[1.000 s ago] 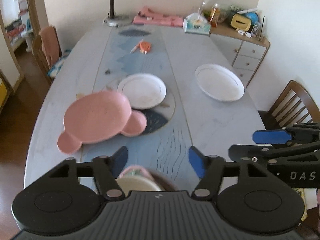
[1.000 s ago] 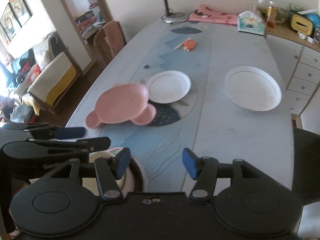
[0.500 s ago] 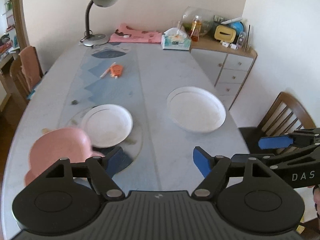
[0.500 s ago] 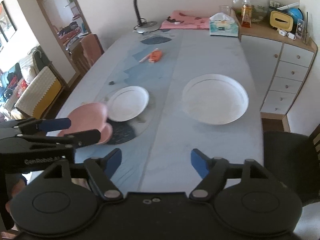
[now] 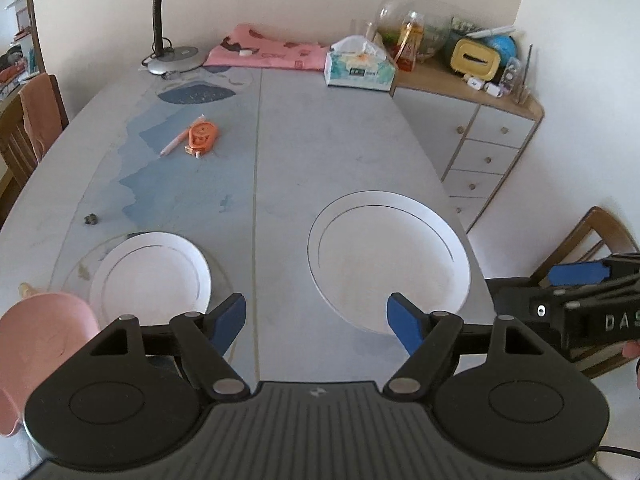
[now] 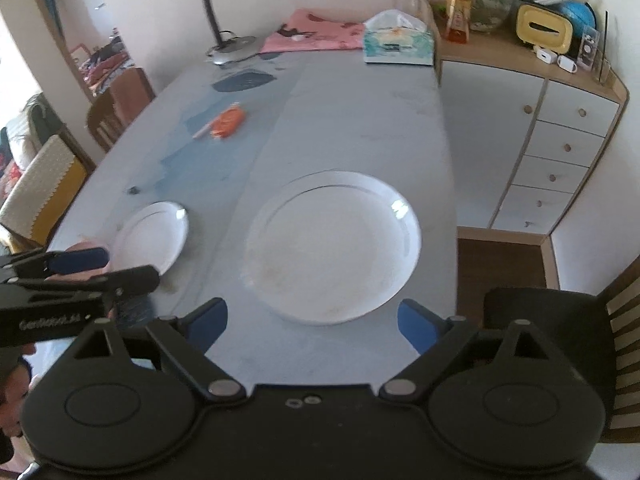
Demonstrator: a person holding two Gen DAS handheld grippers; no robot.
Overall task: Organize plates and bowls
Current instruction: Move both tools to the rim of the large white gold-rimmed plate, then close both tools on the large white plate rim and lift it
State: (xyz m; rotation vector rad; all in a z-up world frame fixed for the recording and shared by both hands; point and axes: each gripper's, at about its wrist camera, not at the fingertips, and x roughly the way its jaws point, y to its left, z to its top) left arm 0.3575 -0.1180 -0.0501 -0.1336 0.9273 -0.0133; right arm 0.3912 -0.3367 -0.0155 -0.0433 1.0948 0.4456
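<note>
A large white plate [image 5: 388, 260] [image 6: 332, 244] lies near the right edge of the grey-blue table [image 5: 320, 148]. A smaller white plate [image 5: 150, 272] [image 6: 154, 236] sits to its left. A pink bear-shaped plate [image 5: 44, 332] lies at the near left, partly behind my left gripper's body. My left gripper [image 5: 316, 320] hovers open over the table between the two white plates, holding nothing. My right gripper [image 6: 312, 322] hangs just short of the large plate's near rim with its jaws opening wide and nothing between them. Each gripper shows at the edge of the other's view.
An orange tape measure [image 5: 202, 136] and a pen lie mid-table. At the far end stand a lamp [image 5: 176, 56], a pink cloth [image 5: 268, 48] and a tissue box [image 5: 360, 68]. A drawer cabinet [image 6: 560, 140] flanks the right edge. Chairs [image 6: 560, 332] stand on both sides.
Both grippers have swept to the right along the table, from over the pink plate toward the large white plate. The right gripper's jaws have spread much wider; the left's opened slightly.
</note>
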